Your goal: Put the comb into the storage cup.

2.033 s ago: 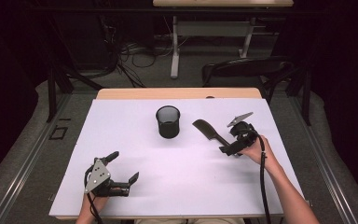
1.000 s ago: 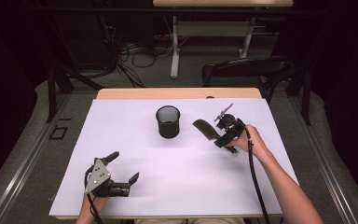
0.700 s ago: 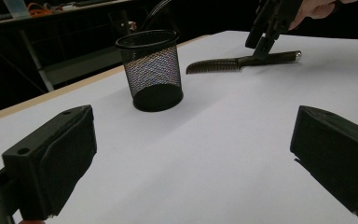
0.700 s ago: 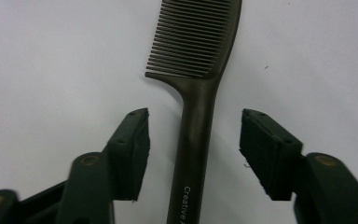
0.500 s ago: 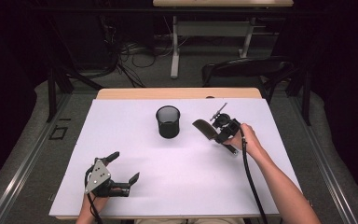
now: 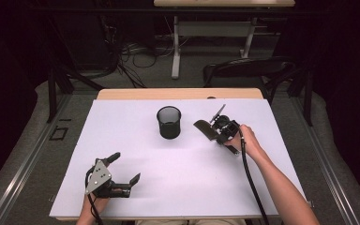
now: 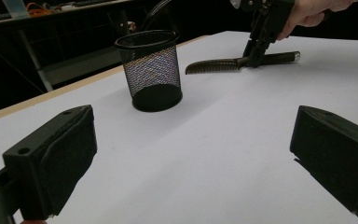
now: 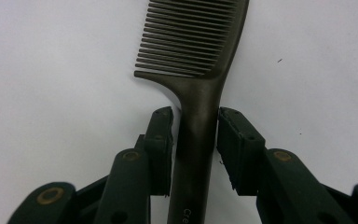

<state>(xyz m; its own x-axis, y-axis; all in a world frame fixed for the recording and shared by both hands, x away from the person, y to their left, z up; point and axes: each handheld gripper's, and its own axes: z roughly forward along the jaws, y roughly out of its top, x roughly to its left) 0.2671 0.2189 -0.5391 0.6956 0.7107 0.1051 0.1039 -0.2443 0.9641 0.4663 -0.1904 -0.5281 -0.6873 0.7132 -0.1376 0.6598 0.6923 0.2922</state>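
Right tongs [image 8: 195,135] have just been closing, clamped on the comb [image 8: 198,70] handle on the counter [image 6: 136,145]; left tongs [image 6: 124,168] apart, empty.

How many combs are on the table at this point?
1. The dark comb lies right of the mesh pen cup, its handle between the right tongs. The cup's inside isn't visible.
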